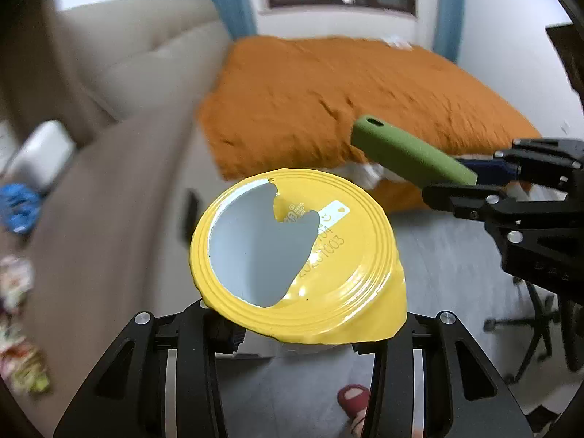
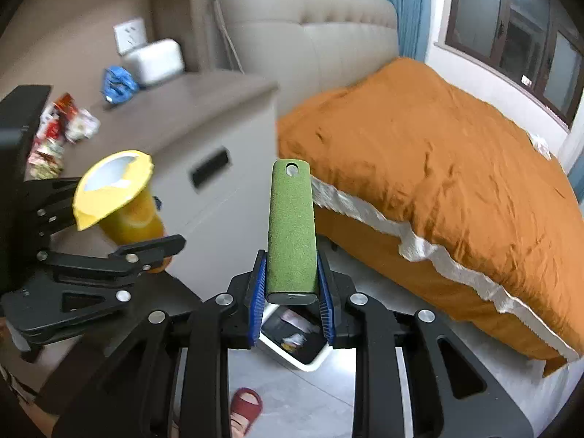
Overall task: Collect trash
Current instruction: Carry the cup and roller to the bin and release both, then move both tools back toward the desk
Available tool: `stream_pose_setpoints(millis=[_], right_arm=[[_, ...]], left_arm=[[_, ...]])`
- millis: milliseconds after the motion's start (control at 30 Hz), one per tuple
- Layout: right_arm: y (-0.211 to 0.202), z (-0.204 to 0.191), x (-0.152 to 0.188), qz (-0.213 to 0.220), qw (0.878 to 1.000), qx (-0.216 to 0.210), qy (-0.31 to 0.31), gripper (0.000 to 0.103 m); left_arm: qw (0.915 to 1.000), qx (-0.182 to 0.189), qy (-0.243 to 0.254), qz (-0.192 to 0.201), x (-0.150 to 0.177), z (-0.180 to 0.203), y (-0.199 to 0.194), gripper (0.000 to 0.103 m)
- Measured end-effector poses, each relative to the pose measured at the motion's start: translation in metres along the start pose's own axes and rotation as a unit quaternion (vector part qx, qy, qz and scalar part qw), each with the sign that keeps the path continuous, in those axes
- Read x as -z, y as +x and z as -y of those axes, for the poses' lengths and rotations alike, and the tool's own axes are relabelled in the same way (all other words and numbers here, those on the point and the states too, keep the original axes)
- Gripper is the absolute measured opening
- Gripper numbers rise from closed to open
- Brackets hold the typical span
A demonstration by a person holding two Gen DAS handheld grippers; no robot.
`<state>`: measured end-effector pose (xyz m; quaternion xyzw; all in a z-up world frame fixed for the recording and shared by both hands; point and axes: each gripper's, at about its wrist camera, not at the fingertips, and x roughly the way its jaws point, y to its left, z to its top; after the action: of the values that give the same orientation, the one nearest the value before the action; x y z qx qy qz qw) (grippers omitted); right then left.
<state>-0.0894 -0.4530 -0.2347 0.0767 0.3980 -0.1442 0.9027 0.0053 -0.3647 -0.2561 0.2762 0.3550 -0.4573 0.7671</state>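
Observation:
My left gripper (image 1: 292, 335) is shut on a yellow drink cup (image 1: 292, 255) with a torn-open yellow foil lid, seen from above with its pale inside showing. In the right wrist view the same cup (image 2: 120, 197) sits at the left in the left gripper (image 2: 124, 219). My right gripper (image 2: 292, 303) is shut on a green felt-covered bar (image 2: 292, 226) with a hole at its far end, pinched between blue pads (image 2: 257, 292). That green bar (image 1: 408, 153) and the right gripper (image 1: 474, 175) also show at the right of the left wrist view. A white bin with a dark liner (image 2: 306, 363) stands on the floor just below the bar.
A grey nightstand (image 2: 175, 116) carries crumpled snack wrappers (image 2: 54, 127), a blue wrapper (image 2: 116, 84) and a white box (image 2: 155, 60). A bed with an orange blanket (image 2: 419, 153) fills the right. A foot in a red slipper (image 2: 246, 405) stands on the grey floor.

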Motion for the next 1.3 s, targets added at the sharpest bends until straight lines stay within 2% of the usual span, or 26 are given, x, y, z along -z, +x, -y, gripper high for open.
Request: stream_pose_setpoints(millis=[133, 367, 433, 600, 633, 667, 700, 733, 767, 867, 1000, 1300], right_arm=[[0.036, 0.019, 0.023, -0.025, 1.000, 0.003, -0.002, 0.027], [0.142, 0.041, 0.083, -0.082, 0.996, -0.014, -0.011, 0.027], [0.172, 0.043, 0.101, -0.100, 0.995, -0.018, -0.016, 0.027], [0.245, 0.049, 0.148, -0.129, 0.991, -0.029, -0.028, 0.027], [0.257, 0.050, 0.157, -0.133, 0.990, -0.035, -0.028, 0.027], [0.269, 0.052, 0.166, -0.140, 0.989, -0.039, -0.032, 0.041], [0.278, 0.053, 0.173, -0.146, 0.988, -0.041, -0.038, 0.083], [0.286, 0.058, 0.182, -0.142, 0.988, -0.041, -0.038, 0.101], [0.290, 0.060, 0.187, -0.139, 0.989, -0.039, -0.038, 0.099], [0.296, 0.062, 0.196, -0.157, 0.986, -0.037, -0.049, 0.099], [0.287, 0.062, 0.196, -0.157, 0.985, -0.030, -0.060, 0.099], [0.225, 0.070, 0.146, -0.131, 0.989, -0.031, -0.062, 0.099]], left_arm=[[0.9989, 0.026, 0.017, -0.037, 0.001, 0.021, 0.068, 0.041], [0.9933, 0.047, 0.029, -0.102, 0.026, 0.039, 0.196, 0.041], [0.9899, 0.055, 0.025, -0.128, 0.044, 0.042, 0.238, 0.041], [0.9833, 0.056, 0.047, -0.167, 0.082, 0.055, 0.307, 0.042], [0.9814, 0.057, 0.051, -0.176, 0.092, 0.057, 0.323, 0.047], [0.9791, 0.056, 0.055, -0.188, 0.097, 0.057, 0.336, 0.060], [0.9744, 0.040, 0.066, -0.211, 0.109, 0.059, 0.354, 0.099], [0.9731, 0.022, 0.077, -0.216, 0.116, 0.060, 0.364, 0.098], [0.9704, 0.025, 0.077, -0.227, 0.124, 0.058, 0.372, 0.098], [0.9683, 0.046, 0.050, -0.240, 0.133, 0.053, 0.382, 0.098], [0.9699, 0.043, 0.058, -0.232, 0.125, 0.057, 0.368, 0.098], [0.9779, 0.040, 0.038, -0.202, 0.075, 0.051, 0.291, 0.098]])
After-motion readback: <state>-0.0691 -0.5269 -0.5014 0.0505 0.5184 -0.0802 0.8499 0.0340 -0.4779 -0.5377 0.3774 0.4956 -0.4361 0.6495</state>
